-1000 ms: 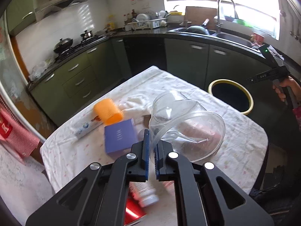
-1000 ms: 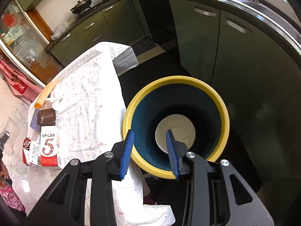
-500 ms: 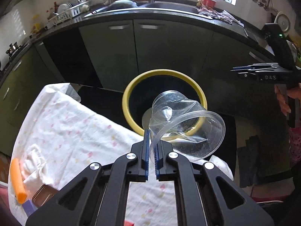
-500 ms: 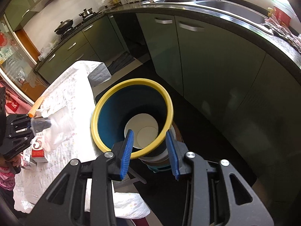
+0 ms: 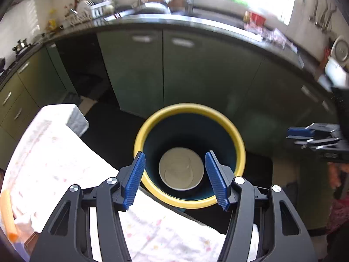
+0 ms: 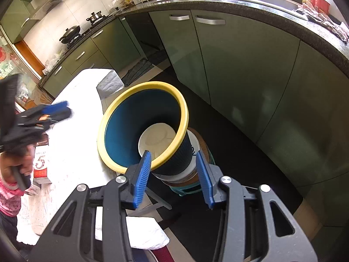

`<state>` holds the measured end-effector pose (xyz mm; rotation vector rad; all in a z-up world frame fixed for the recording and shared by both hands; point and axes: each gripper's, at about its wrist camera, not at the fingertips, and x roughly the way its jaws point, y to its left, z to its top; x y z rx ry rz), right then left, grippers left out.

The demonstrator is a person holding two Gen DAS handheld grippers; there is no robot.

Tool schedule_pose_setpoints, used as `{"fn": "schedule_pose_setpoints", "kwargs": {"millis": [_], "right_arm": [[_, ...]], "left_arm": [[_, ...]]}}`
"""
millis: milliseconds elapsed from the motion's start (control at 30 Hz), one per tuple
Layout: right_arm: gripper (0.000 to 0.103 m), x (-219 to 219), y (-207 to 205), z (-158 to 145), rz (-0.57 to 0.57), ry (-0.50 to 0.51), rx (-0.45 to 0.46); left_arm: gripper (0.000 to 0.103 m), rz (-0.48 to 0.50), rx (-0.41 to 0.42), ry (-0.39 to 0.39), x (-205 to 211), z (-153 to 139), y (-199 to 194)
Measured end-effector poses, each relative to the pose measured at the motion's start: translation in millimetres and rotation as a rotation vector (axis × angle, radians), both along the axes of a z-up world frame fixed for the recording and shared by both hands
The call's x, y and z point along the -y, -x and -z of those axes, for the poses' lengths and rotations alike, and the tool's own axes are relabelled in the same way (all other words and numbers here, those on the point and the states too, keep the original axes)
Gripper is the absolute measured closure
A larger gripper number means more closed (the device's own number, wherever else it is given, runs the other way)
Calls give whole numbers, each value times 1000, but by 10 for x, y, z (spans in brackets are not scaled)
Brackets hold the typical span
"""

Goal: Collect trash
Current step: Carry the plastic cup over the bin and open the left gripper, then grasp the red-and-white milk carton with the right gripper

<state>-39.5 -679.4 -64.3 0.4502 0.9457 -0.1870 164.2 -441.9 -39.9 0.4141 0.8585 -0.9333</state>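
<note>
Hovering over the bin's mouth, the left gripper point(image 5: 175, 179) has its jaws spread wide w/ nothing between them. Directly below sits the trash bin point(image 5: 240, 144): yellow rim, dark blue inside, standing just beside the table edge. At its bottom lies a pale round disc point(image 5: 181, 171), prob. a lid or plate; a faint clear cup outline seems to lie on it, but blur makes that hard to confirm.

Right gripper point(image 6: 173, 175) is also released, jaws apart and empty, looking at the same bin point(image 6: 113, 118) from the side; the disc point(image 6: 158, 136) shows through the opening. The bin's base is hidden behind the right fingers; something teal and brown sits beneath it, can't tell what.

Table w/ white floral cloth point(image 5: 54, 152) runs to the left. At its near left edge an orange item point(image 5: 7, 214) is cut off by the frame. In the right wrist view a red-and-white carton point(image 6: 40, 161) rests on the cloth, partly hidden by the left gripper point(image 6: 55, 111) and hand.

Beyond: green cabinets point(image 6: 240, 69), dark countertop point(image 5: 196, 21), sink area blurred and washed out by window glare.
</note>
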Motion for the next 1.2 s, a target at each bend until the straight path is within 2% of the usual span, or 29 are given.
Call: {"fn": "schedule_pose_setpoints", "kwargs": {"millis": [67,133,200,333,467,567,733,933,1200], "right_arm": [[62,-42,-46,25,-12,-4,-4],[62,-113,-90,45,-29,-4,-11],[62,-202,-148,54,-54,-4,-17],[60,-538,-321,36,-132,-5,-19],[55,-1039,-601,-14,-264,-18,-6],[50,-1500,-820,-35,-396,-72,-4],[50,-2245,-1156,-13,-591,-193,-24],[46,-2924,-1336,149,-691,-219,-92],[41,-3156,-1454,292,-685,-178,-128]], "left_arm": [[42,-33,35,66,-342,-213,70],[32,-75,65,123,-682,-386,178],[19,-126,100,160,-1030,-530,305],[9,-237,188,214,-1766,-696,497],[6,-383,276,215,-2504,-756,596],[5,-477,285,212,-3086,-746,542],[5,-635,282,202,-3914,-621,397],[5,-717,304,179,-4411,-455,620],[5,-746,281,243,-4600,-372,949]]}}
